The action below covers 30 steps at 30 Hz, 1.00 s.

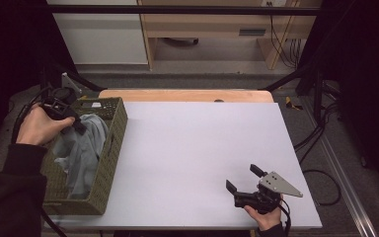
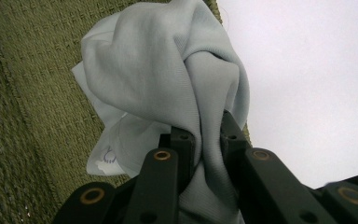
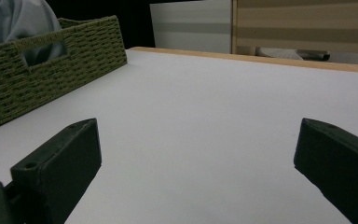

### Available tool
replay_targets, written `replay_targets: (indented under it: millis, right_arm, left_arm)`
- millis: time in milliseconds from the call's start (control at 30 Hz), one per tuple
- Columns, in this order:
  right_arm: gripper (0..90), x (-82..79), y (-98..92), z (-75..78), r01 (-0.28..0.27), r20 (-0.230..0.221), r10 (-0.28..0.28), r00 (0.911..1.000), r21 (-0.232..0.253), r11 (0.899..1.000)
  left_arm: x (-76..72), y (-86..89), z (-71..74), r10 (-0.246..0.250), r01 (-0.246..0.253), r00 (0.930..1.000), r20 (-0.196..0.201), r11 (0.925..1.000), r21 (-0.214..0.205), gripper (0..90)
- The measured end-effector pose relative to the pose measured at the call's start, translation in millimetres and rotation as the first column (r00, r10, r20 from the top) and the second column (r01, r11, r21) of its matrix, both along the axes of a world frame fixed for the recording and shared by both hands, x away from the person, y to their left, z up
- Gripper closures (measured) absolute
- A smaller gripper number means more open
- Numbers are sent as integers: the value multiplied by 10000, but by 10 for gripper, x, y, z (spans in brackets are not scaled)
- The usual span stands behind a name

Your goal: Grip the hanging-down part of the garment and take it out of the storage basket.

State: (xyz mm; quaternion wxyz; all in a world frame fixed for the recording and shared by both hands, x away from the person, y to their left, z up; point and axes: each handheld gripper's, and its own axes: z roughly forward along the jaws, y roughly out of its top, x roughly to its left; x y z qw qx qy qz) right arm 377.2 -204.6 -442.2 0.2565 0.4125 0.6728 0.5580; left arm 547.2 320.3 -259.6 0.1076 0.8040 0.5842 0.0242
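left gripper (image 2: 205,140) clenched on a bunched fold of the pale grey cloth (image 2: 168,79), over the green woven basket (image 1: 109,148). i judge it light, limp, apt to slip; grip a thick fold. right gripper (image 1: 246,178) released, low over the white table (image 1: 187,148).

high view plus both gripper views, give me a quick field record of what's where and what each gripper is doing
work in hand: pale grey-blue cloth being gripped in the basket
cloth: bunched, rising out of the olive woven basket
basket: at the left edge of the white table
left gripper: shut on a fold of the cloth, over the basket
right gripper: open, nothing between its jaws, low over the table's near right part
right hand: at the table's near edge
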Motion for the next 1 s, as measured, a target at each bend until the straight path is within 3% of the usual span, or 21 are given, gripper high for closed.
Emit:
replay_targets:
  millis: [300, 533, 1000]
  right_arm:
    - [9, 1, -9, 0, -17, -38, 17, 10000, 5, 10000]
    - [11, 7, -3, -6, -52, -64, 52, 10000, 34, 10000]
    - [11, 44, 104, 26, -384, -73, 384, 9992, 33, 9993]
  left_arm:
    - [-17, -2, 30, 66, -66, 10000, -1, 10000, 4, 798]
    - [-45, 13, 148, -13, 14, 9999, 145, 10000, -78, 806]
    - [-180, 127, 621, 197, -192, 9960, 869, 9998, -72, 808]
